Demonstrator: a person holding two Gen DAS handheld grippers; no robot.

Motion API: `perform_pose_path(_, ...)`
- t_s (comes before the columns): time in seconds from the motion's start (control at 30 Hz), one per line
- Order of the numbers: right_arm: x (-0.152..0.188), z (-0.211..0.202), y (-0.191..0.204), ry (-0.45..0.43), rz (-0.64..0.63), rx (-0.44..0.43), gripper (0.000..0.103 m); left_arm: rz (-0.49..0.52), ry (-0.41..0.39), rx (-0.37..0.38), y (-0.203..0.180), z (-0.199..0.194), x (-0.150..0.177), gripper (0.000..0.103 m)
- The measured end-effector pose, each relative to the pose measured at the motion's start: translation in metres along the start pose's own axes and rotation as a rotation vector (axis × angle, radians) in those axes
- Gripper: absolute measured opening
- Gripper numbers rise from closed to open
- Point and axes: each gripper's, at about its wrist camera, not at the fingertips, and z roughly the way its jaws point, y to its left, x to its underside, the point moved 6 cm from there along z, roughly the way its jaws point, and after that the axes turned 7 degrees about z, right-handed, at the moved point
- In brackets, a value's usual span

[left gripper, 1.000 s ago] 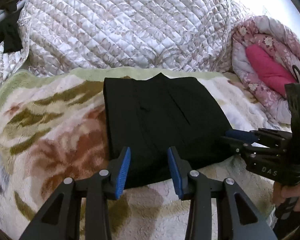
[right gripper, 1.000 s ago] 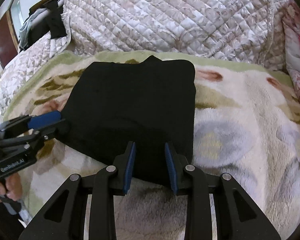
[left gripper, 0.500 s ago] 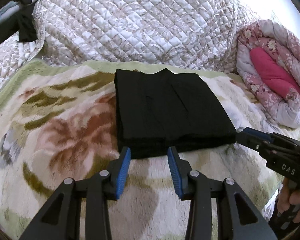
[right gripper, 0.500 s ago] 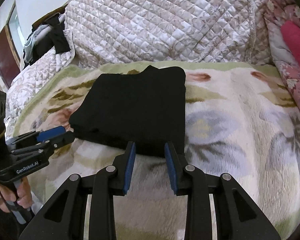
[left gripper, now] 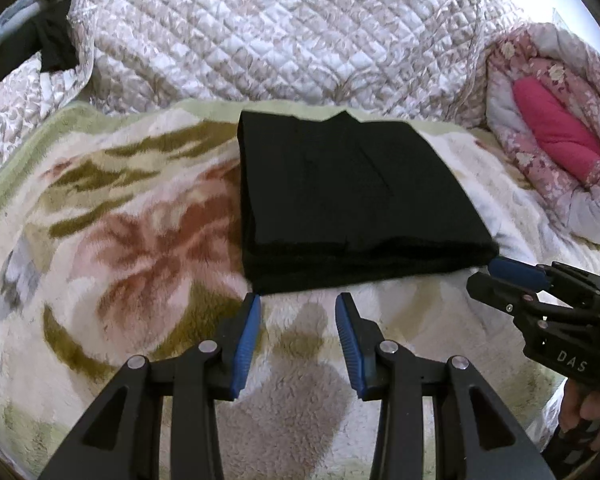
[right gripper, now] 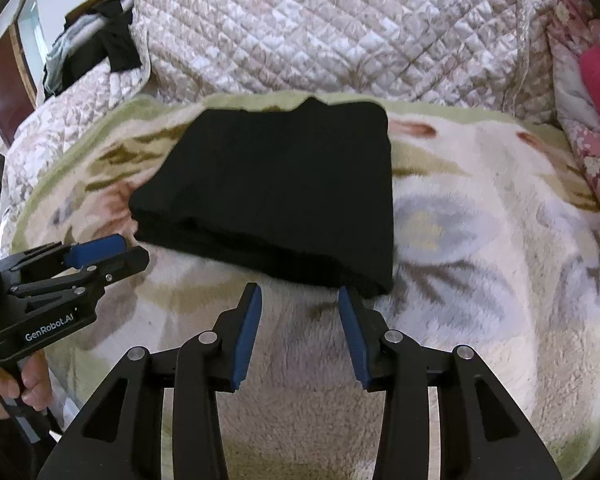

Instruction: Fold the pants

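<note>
The black pants (left gripper: 352,196) lie folded into a thick rectangle on the fleece blanket (left gripper: 132,240), also seen in the right wrist view as pants (right gripper: 276,188) on the blanket (right gripper: 480,240). My left gripper (left gripper: 298,304) stands open just short of the stack's near edge, nothing between its blue pads. My right gripper (right gripper: 300,296) is near the stack's front right corner; its jaws are opening and hold nothing. Each gripper shows in the other's view: the right gripper (left gripper: 500,276) at the right, the left gripper (right gripper: 112,252) at the left.
A quilted floral cover (left gripper: 280,36) rises behind the blanket. A rolled pink floral quilt (left gripper: 552,132) sits at the right. Dark clothes (right gripper: 100,40) hang at the back left. A person's hand (right gripper: 24,380) grips the left tool's handle.
Both grippers have drawn back off the pants toward the near side; their jaws, earlier over the stack's front edge, now hover over bare blanket. The right jaws have widened.
</note>
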Motion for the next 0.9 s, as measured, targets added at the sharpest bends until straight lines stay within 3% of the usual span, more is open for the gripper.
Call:
perform_pose_path(0.1, 0.0034, 0.0069, -0.0028, 0.03, 0.002, 0.014, 0.041, -0.001, 0.026, -0.007, 0.0004, 0.0067, 0.0045, 0.041)
perform_pose_path(0.9, 0.0041, 0.0085, -0.0004, 0.017, -0.034, 0.026, 0.047, 0.04, 0.025, -0.03, -0.0041, 0.0119, 0.0086, 0.051)
